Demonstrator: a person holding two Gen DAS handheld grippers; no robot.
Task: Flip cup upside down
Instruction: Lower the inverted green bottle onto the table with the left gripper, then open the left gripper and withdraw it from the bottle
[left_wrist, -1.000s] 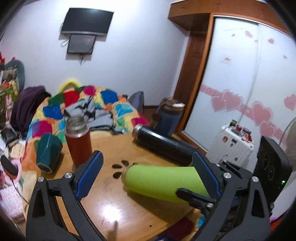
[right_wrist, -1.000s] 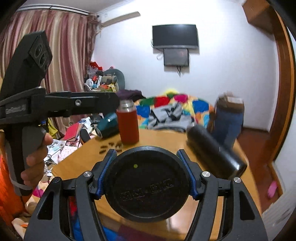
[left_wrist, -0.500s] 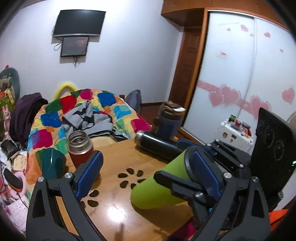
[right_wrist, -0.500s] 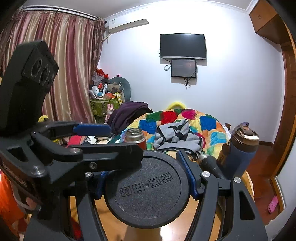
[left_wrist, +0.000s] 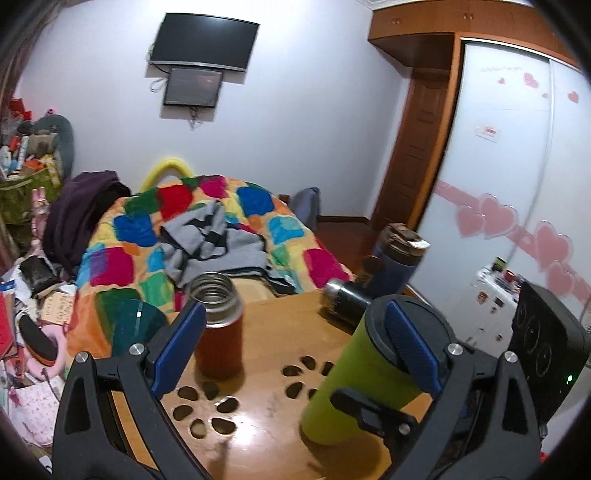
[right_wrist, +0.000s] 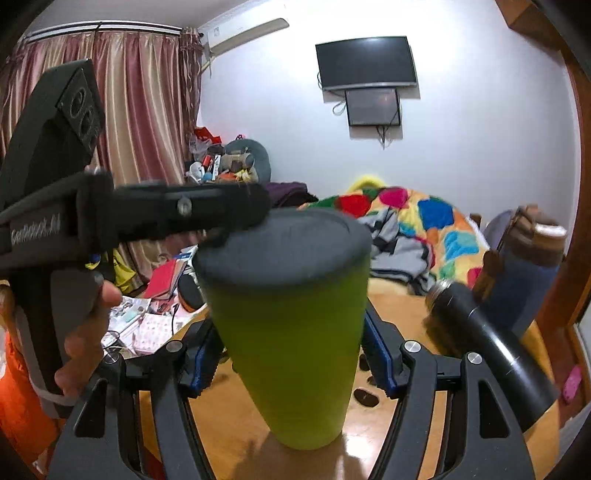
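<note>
The cup is a lime-green tumbler (right_wrist: 291, 354) with a black lid end on top. It stands nearly upright on the wooden table (left_wrist: 258, 439), narrow end down. My right gripper (right_wrist: 290, 363) is shut on the tumbler's middle. In the left wrist view the tumbler (left_wrist: 347, 384) is at the right, leaning slightly, just behind my left gripper's right finger (left_wrist: 410, 343). My left gripper (left_wrist: 291, 350) is open and empty, and one of its fingers lies over the lid's left edge in the right wrist view.
A red flask (left_wrist: 218, 325) with no cap stands on the table at the left. A black flask (right_wrist: 491, 347) lies on its side at the right. A dark blue bottle (right_wrist: 524, 273) stands behind it. A teal cup (left_wrist: 129, 328) lies at the table's left edge. A bed lies beyond.
The green tumbler has turned from lying on its side to standing nearly upright, lid end up, in my right gripper. My left gripper has stayed open beside it.
</note>
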